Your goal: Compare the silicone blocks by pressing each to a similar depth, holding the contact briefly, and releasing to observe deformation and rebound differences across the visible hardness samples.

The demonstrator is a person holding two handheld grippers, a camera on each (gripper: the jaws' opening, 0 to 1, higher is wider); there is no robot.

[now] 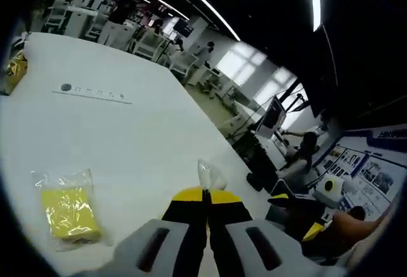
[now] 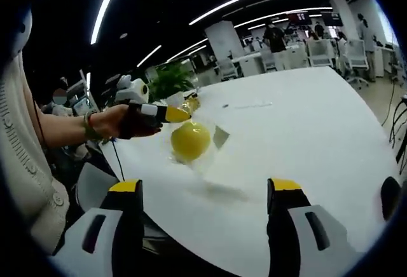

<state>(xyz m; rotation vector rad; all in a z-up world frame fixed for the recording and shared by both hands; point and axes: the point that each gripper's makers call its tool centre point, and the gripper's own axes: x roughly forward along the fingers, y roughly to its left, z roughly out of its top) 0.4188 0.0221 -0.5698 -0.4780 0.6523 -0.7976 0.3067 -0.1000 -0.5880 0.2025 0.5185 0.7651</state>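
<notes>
In the right gripper view, a person's hand holds my left gripper [image 2: 170,113] above the white table [image 2: 305,131]. It is shut on the top of a clear plastic bag [image 2: 213,138], and a round yellow silicone sample [image 2: 190,140] hangs inside. In the left gripper view the left gripper [image 1: 205,194] has its yellow-tipped jaws closed on a corner of that clear bag [image 1: 208,175]. A second yellow silicone block [image 1: 68,212] lies in its own clear bag on the table [image 1: 127,143], to the left. My right gripper [image 2: 205,191] stands open near the table's edge, holding nothing.
A thin printed strip with a dark dot [image 1: 92,93] lies further out on the table. A yellowish packet [image 1: 14,67] sits at the far left edge. Desks, chairs and people fill the room beyond. A green plant [image 2: 170,77] stands behind the hand.
</notes>
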